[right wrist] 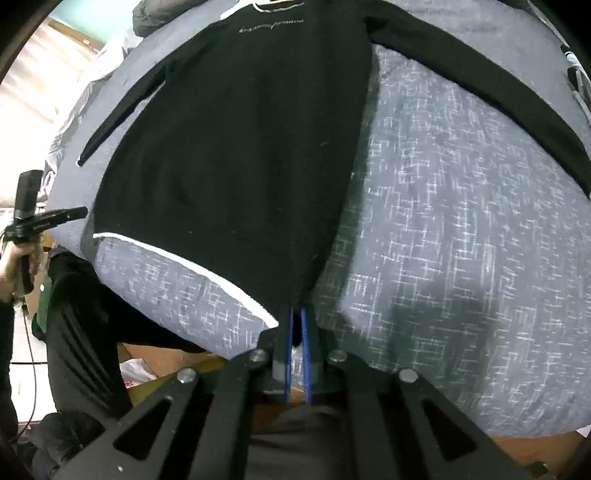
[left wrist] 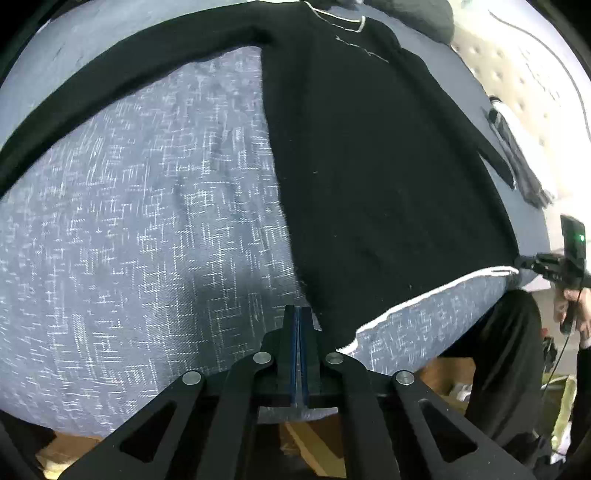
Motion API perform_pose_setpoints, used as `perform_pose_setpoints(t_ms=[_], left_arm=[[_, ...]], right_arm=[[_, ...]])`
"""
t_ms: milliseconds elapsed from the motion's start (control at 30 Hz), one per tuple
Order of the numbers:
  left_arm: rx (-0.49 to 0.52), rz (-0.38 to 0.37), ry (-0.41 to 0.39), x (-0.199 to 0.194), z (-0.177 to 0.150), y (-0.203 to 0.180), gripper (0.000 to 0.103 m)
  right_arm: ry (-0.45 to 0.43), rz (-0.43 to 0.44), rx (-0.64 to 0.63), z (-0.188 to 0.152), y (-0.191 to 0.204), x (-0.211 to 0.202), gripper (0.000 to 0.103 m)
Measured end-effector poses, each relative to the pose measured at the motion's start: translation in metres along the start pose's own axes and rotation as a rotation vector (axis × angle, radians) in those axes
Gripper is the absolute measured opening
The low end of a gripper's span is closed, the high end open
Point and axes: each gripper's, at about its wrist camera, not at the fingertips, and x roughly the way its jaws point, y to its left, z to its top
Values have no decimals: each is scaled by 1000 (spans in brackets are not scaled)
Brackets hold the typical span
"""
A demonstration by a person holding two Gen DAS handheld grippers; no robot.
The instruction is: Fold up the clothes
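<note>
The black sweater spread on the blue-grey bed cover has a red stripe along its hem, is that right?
No. The stripe along the hem is white, not red, as the right wrist view shows. The black sweater is spread on the blue-grey bed cover.

Partly cut off at upper edge in both views: collar of black long-sleeved knit sweater with white hem trim (right wrist: 236, 129). Too small and blurred to read: pale chest lettering (right wrist: 271, 26). Hidden between fingers of right claw (right wrist: 297, 317): hem corner. Out of frame: cuff of outstretched sleeve. Blurred: weave of blue-grey bed cover (left wrist: 147, 221).
</note>
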Motion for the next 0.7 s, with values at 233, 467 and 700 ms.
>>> perform_pose_setpoints(t_ms=[233, 467, 700], left_arm=[[-19, -12, -86, -16, 28, 4, 1], [-44, -37, -149, -9, 79, 4, 9], [-79, -42, -210, 13, 144, 10, 22]], right_arm=[[-76, 45, 55, 25, -21, -25, 20], [-157, 70, 140, 70, -50, -31, 24], [-199, 91, 204, 125, -74, -15, 28]])
